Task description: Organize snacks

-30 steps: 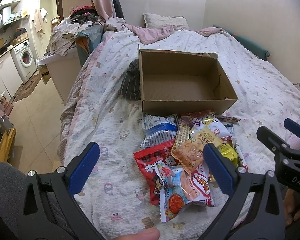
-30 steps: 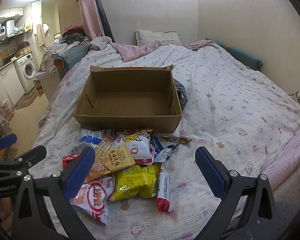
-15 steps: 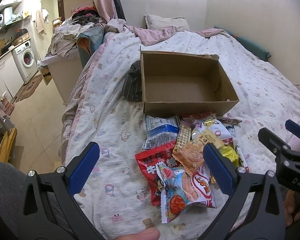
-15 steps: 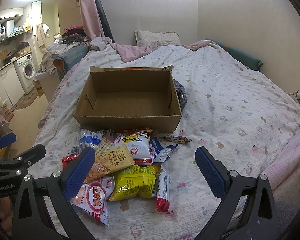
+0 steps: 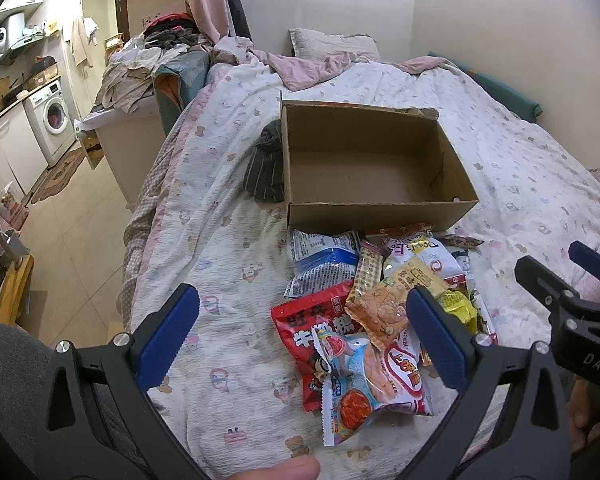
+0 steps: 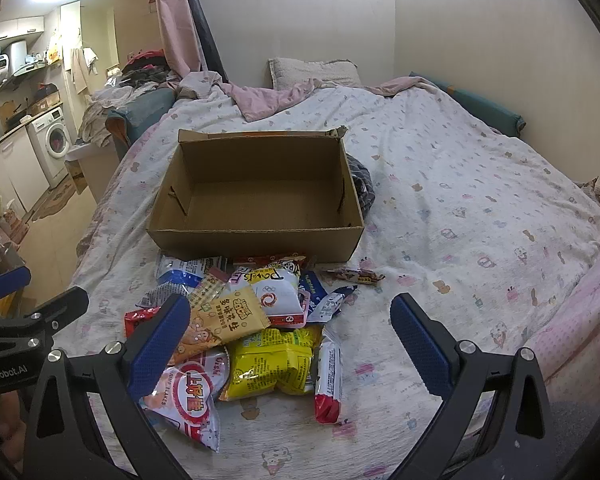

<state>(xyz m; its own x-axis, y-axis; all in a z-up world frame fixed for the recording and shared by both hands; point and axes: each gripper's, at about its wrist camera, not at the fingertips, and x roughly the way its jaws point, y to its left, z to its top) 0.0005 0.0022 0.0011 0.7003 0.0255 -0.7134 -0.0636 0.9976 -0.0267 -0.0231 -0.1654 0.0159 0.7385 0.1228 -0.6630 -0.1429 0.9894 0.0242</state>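
An empty brown cardboard box [image 5: 364, 168] [image 6: 260, 184] rests open on the bed. Just in front of it lies a heap of snack packets: a red bag [image 5: 304, 328], a blue-and-white bag [image 5: 324, 260], an orange peanut bag [image 6: 224, 320], a yellow bag [image 6: 272, 360], a white shrimp-flakes bag [image 6: 188, 396] and a red-tipped bar [image 6: 328, 376]. My left gripper [image 5: 300, 332] hovers open above the near side of the heap. My right gripper [image 6: 290, 340] hangs open over the yellow bag. Neither holds anything. Each gripper shows at the edge of the other's view.
The patterned bed sheet [image 6: 460, 208] spreads wide to the right of the box. A dark striped cloth [image 5: 266, 168] lies against the box's side. The bed's left edge [image 5: 140, 240] drops to a tiled floor with a washing machine [image 5: 54, 120] beyond. Pillow [image 6: 312, 72] and wall at the far end.
Both grippers stay open and nearly still. The left wrist view has crept slightly forward toward the box.
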